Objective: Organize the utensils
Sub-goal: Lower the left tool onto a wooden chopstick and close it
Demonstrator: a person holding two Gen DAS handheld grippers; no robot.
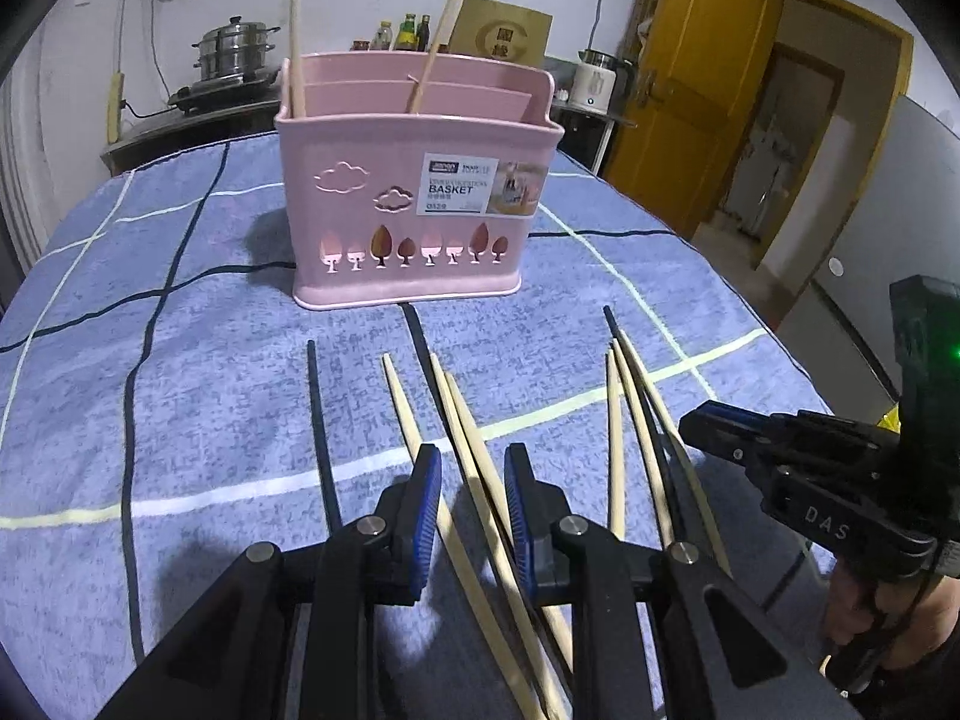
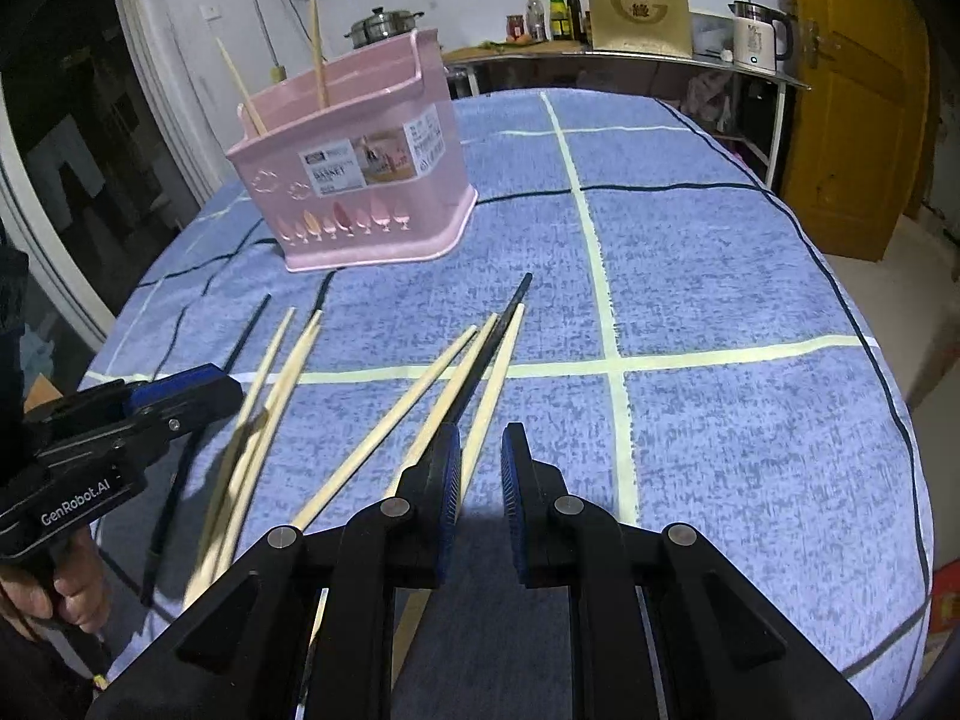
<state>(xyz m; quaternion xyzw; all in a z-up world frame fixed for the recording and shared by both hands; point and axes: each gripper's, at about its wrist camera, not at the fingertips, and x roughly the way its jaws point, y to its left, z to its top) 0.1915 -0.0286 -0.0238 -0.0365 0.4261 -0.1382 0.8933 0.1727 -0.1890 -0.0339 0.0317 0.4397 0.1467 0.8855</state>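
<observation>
A pink utensil basket [image 1: 414,204] stands upright on the blue checked tablecloth, also in the right wrist view [image 2: 354,180]. Two wooden chopsticks [image 1: 435,39] stand in it. Several wooden chopsticks [image 1: 474,450] and black chopsticks [image 1: 321,432] lie loose on the cloth in front. My left gripper [image 1: 472,516] is open, its fingers either side of two crossed wooden chopsticks, just above the cloth. My right gripper [image 2: 481,498] is open and empty, just right of a group of wooden and black chopsticks [image 2: 474,372]. It shows at the right of the left wrist view [image 1: 780,456].
The tablecloth [image 2: 720,300] covers a round table whose edge curves off on the right. Behind stand a counter with a steel pot [image 1: 234,54], bottles [image 2: 558,12], a brown box [image 2: 639,6] and a white kettle [image 2: 759,36]. A yellow door [image 1: 684,84] is at the right.
</observation>
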